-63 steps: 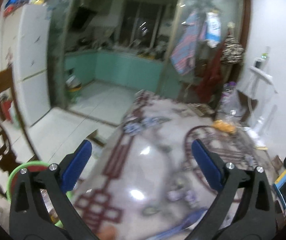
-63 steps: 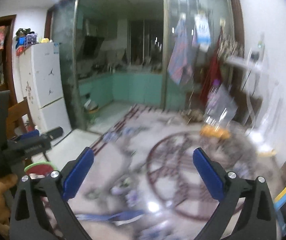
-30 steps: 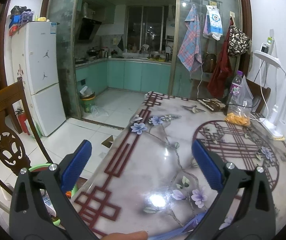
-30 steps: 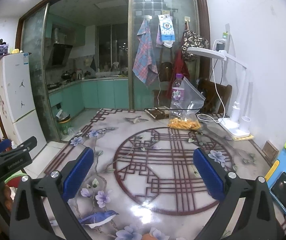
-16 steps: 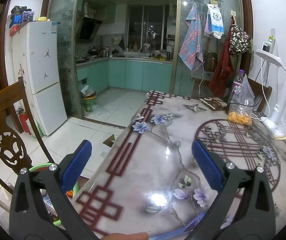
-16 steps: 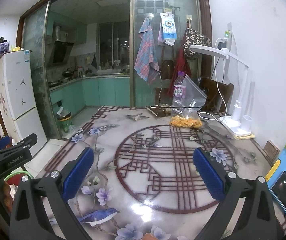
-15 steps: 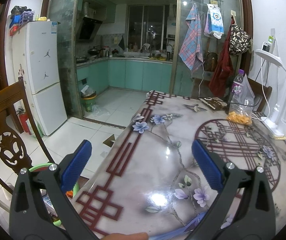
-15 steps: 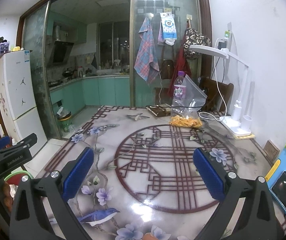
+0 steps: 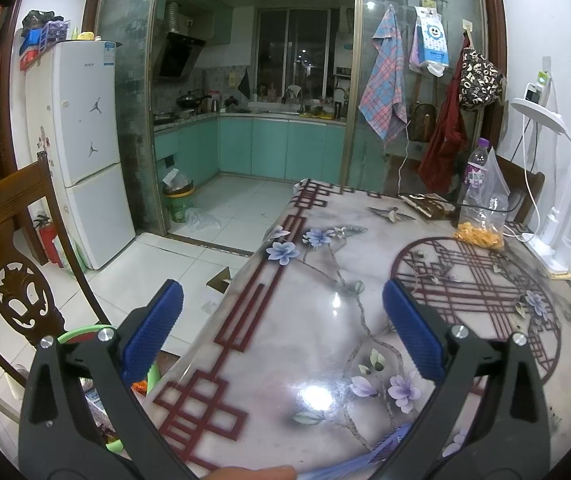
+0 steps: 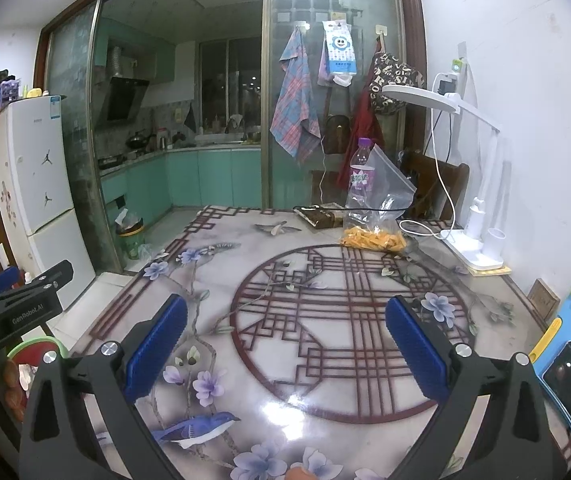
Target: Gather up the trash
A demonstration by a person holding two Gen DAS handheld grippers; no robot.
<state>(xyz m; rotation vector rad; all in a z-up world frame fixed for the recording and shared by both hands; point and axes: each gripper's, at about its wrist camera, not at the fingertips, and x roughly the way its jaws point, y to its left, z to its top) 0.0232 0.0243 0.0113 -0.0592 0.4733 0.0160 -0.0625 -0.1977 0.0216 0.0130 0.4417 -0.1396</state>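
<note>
— What changed since a moment ago?

— Hardly anything: both of my grippers hover where they were half a second back, over the glossy floral-patterned tabletop (image 10: 325, 364). My left gripper (image 9: 283, 330) has its blue-padded fingers (image 9: 153, 330) wide apart, holding nothing. My right gripper (image 10: 287, 344) is spread just the same, empty.

— And the trash?

— I see a clear plastic bag with orange scraps (image 10: 377, 220) at the tabletop's far side, just beside a purple-labelled plastic bottle (image 10: 360, 172) and near the white desk lamp (image 10: 473, 236). A green-rimmed bin (image 9: 85, 330) sits on the floor left of the tabletop, partly hidden behind my left fingers.
</note>
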